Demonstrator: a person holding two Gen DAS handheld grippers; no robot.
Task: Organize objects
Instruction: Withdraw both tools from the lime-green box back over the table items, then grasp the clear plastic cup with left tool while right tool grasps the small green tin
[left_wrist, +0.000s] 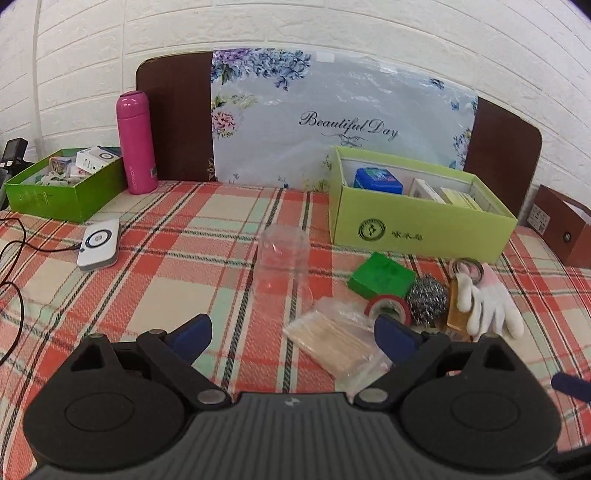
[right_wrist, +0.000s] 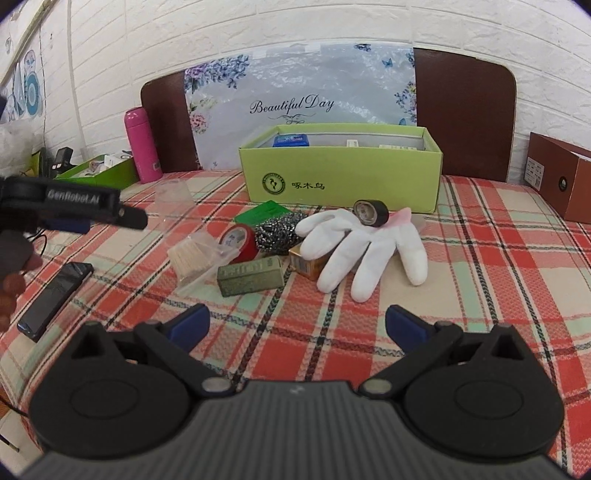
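I hold both my left gripper (left_wrist: 291, 328) and right gripper (right_wrist: 297, 323) wide-jawed and empty, ready above the cluttered plaid-clothed desk (right_wrist: 498, 258).

Pink flask (left_wrist: 135, 142) beside brown board (left_wrist: 173, 114), floral sheet (left_wrist: 332, 122), phone (right_wrist: 55, 295), white brick wall (left_wrist: 332, 26)
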